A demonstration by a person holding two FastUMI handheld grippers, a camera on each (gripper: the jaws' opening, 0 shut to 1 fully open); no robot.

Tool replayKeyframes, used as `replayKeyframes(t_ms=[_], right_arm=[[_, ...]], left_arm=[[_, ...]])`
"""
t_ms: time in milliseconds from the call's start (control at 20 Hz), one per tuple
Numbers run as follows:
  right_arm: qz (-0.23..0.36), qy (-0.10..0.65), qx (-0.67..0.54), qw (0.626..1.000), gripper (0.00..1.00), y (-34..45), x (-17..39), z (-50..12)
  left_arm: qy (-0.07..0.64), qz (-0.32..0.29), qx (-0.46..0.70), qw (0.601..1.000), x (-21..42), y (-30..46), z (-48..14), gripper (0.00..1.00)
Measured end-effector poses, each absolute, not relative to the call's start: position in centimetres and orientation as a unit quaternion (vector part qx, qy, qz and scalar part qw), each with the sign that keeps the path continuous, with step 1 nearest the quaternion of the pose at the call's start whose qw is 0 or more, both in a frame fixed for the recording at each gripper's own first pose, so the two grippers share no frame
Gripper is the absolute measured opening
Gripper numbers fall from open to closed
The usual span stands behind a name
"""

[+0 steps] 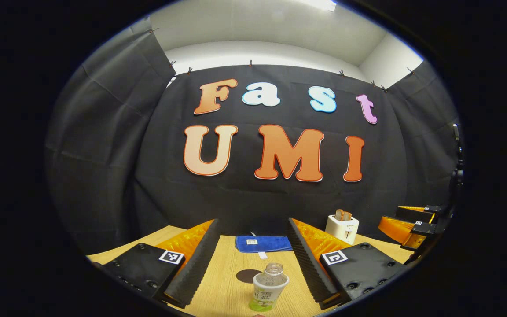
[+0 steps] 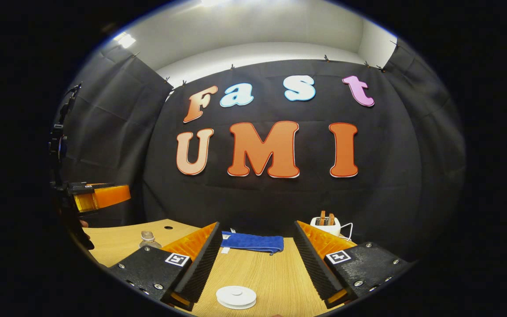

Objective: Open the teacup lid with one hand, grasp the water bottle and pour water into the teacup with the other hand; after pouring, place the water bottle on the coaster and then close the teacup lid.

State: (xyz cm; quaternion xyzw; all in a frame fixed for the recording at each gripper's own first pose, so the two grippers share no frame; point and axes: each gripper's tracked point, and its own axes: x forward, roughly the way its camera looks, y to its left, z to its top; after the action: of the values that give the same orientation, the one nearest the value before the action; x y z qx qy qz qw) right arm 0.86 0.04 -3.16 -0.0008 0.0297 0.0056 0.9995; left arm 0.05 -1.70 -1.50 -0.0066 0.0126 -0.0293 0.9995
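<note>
A clear water bottle (image 1: 269, 286) with no cap and a white label stands on the wooden table (image 1: 222, 281), low between the fingers of my left gripper (image 1: 252, 224). That gripper is open wide and touches nothing. Just behind the bottle lies a dark round coaster (image 1: 248, 275). My right gripper (image 2: 256, 225) is open too. The teacup's white round lid (image 2: 236, 296) sits below and between its fingers; the cup under it is hidden. In the right gripper view the bottle (image 2: 149, 239) stands at the left, with the left gripper (image 2: 99, 196) above it.
A folded blue towel (image 1: 264, 243) lies at the back of the table by the black cloth wall. A white toaster (image 1: 342, 226) with bread in it stands at the back right. The right gripper (image 1: 412, 222) hangs at the far right. A small hole (image 2: 168, 227) marks the tabletop.
</note>
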Motion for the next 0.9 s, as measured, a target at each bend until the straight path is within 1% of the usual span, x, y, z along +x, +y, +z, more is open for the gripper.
replayKeyframes(t_ms=[50, 200, 350, 450, 500, 700, 750, 800, 900], right_arm=[[0.005, 0.034, -0.001, 0.999, 0.97, -0.1, 0.9, -3.5], [0.011, 0.055, -0.002, 0.998, 0.96, 0.3, 1.2, -5.6], [0.027, 0.084, -0.007, 0.996, 0.96, 1.3, 1.4, -8.6], [0.057, 0.126, 0.006, 0.990, 0.97, 2.7, 1.6, -12.2], [0.065, 0.149, 0.014, 0.987, 0.95, 3.1, 1.7, -13.9], [0.067, 0.200, -0.011, 0.977, 0.93, 3.5, 1.9, -18.8], [0.071, 0.214, -0.022, 0.974, 0.86, 3.6, 1.8, -20.1], [0.072, 0.223, -0.025, 0.972, 0.84, 3.6, 1.7, -20.8], [0.076, 0.234, -0.026, 0.969, 0.74, 3.7, 1.7, -22.0]], left_arm=[[0.018, -0.030, -0.005, 0.999, 0.1, -1.7, -2.0, 0.99], [0.034, -0.044, 0.006, 0.998, -0.4, -2.4, -3.9, 0.98], [0.044, -0.053, 0.014, 0.997, -0.6, -3.1, -5.5, 0.99], [0.048, -0.060, 0.022, 0.997, -1.0, -3.5, -6.2, 0.98], [0.052, -0.061, 0.030, 0.996, -1.0, -3.5, -6.7, 0.98], [0.070, -0.060, 0.049, 0.995, -1.4, -3.4, -8.8, 0.98], [0.076, -0.060, 0.051, 0.994, -1.4, -3.4, -9.3, 0.98], [0.081, -0.060, 0.052, 0.994, -1.3, -3.4, -9.8, 0.98], [0.087, -0.062, 0.051, 0.993, -1.4, -3.5, -10.4, 0.99]])
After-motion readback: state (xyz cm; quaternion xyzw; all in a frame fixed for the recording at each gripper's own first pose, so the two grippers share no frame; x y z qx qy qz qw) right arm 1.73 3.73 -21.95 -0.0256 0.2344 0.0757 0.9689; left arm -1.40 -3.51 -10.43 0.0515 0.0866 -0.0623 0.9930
